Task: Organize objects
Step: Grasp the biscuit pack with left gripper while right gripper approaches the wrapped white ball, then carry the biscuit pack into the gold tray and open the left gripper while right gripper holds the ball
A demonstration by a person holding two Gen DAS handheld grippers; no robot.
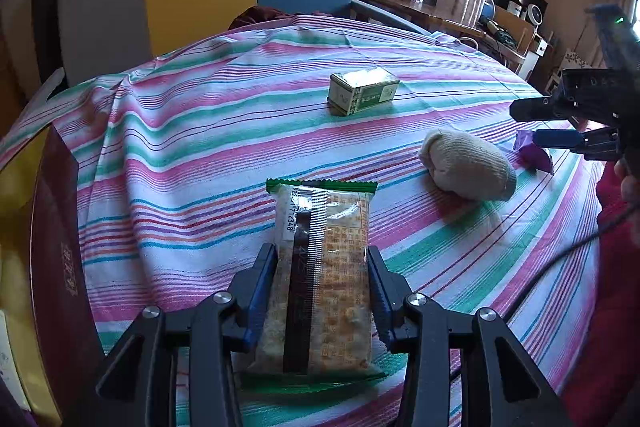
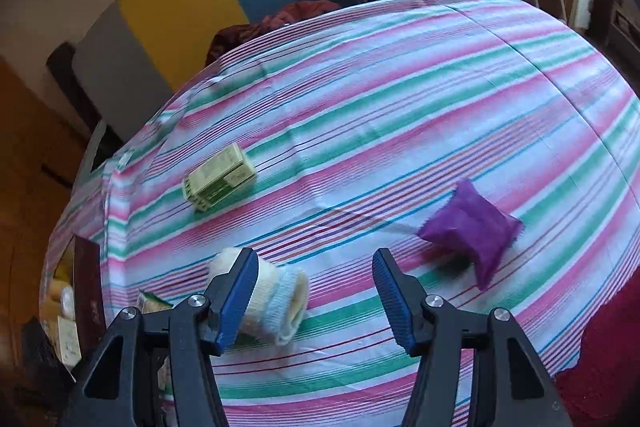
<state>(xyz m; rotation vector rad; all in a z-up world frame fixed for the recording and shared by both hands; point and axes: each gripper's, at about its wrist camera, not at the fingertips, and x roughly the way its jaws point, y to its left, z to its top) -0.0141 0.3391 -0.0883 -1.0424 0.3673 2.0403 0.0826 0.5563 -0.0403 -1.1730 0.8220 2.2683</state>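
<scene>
Left gripper (image 1: pixel 322 291): blue fingers (image 1: pixel 262 291) pressed on both long sides of a cracker packet (image 1: pixel 322 275), clamped across its width, back seam and printed code facing up. Packet's near end seems to rest on or just above the striped cloth (image 1: pixel 200 155) covering the surface; hard to say whether lifted. Judged light, crinkly and a bit slippery in its film, with brittle contents inside: best taken across the narrow width as here, gently, not by the flat green sealed ends.

Right gripper (image 2: pixel 316 303): fingers (image 2: pixel 390 299) standing well apart, nothing between them but bare cloth. Left finger of that pair overlapping a rolled cream sock (image 2: pixel 276 301) in the view; contact not certain. Sock looks soft, light and squashy, forgiving of any hold across its middle.

Further out: purple pouch (image 2: pixel 472 227) lying to the right of the open fingers, apart from them, soft and puffy by the look, likely easy to pinch at its bulge. Green box (image 2: pixel 218 179) near the middle of the surface, well apart from both grippers, stiff-sided and probably light, best gripped across its short faces. Dark red box (image 1: pixel 60 247) at the left edge of the surface.
</scene>
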